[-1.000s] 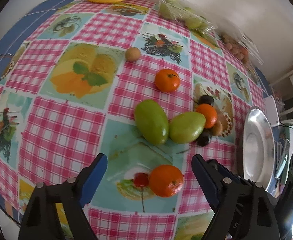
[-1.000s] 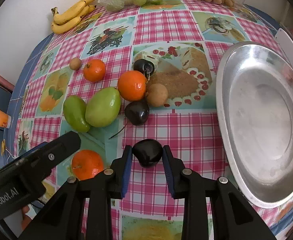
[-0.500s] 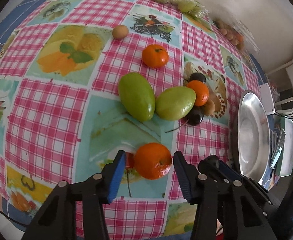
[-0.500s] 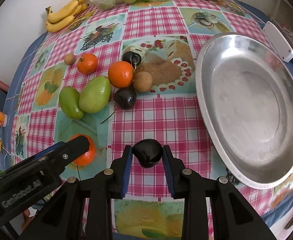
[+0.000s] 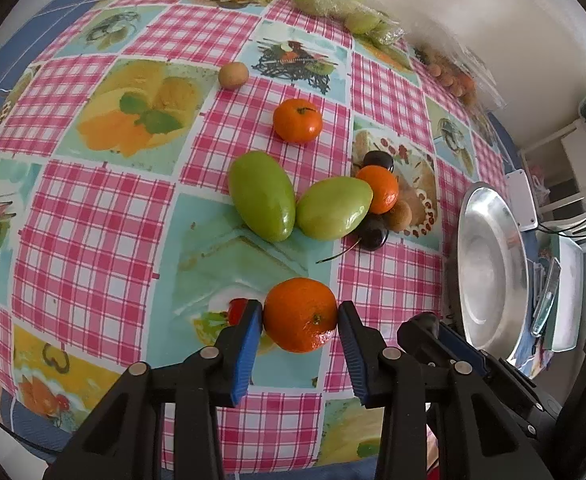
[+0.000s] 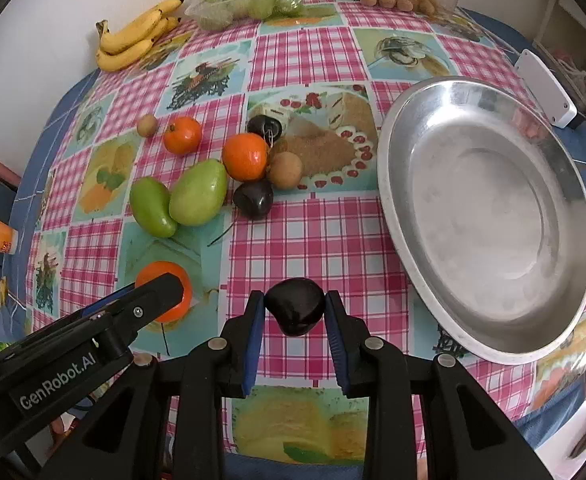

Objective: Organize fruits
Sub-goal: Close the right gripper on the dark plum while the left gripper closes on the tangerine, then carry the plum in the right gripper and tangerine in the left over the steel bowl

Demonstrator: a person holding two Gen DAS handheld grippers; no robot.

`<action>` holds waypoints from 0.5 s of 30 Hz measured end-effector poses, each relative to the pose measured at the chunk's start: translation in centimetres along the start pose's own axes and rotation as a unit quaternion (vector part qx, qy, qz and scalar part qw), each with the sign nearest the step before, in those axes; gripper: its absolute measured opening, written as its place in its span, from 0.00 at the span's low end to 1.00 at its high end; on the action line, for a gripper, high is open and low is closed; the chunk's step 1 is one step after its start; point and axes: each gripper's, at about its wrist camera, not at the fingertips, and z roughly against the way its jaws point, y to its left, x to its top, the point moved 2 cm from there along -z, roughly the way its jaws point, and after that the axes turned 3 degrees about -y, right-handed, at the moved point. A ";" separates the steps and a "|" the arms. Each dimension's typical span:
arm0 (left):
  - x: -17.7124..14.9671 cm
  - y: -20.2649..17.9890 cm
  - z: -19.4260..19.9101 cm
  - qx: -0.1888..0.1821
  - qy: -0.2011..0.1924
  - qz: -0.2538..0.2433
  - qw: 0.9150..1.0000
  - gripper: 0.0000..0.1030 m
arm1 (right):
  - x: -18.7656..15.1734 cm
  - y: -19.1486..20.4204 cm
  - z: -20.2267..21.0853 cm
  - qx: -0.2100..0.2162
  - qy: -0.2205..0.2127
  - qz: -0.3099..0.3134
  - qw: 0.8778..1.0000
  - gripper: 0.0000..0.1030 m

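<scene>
Orange tangerine (image 5: 300, 314) clamped between left gripper (image 5: 299, 318) fingers, dark plum (image 6: 295, 305) clamped between right gripper (image 6: 294, 312) fingers.

"GenRobot.AI" is printed in white on the left gripper (image 6: 165, 296)

Black hand-held gripper (image 6: 294, 322), blue pads (image 6: 253, 336), silver screws.

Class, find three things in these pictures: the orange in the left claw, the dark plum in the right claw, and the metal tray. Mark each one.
orange (image 5: 300, 314), left wrist view, middle of its peel.
dark plum (image 6: 295, 305), right wrist view, centre of its skin.
metal tray (image 6: 489, 216), right wrist view, bare floor of the dish.
</scene>
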 end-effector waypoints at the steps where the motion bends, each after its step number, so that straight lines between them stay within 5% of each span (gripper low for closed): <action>1: 0.0 0.1 0.1 0.000 -0.001 0.000 1.000 0.40 | 0.0 0.0 0.1 0.000 -0.002 0.001 1.000 0.31; 15: 1.5 0.2 0.6 0.011 -0.036 0.000 0.999 0.40 | 1.2 -1.3 0.9 -0.028 -0.042 -0.011 0.999 0.31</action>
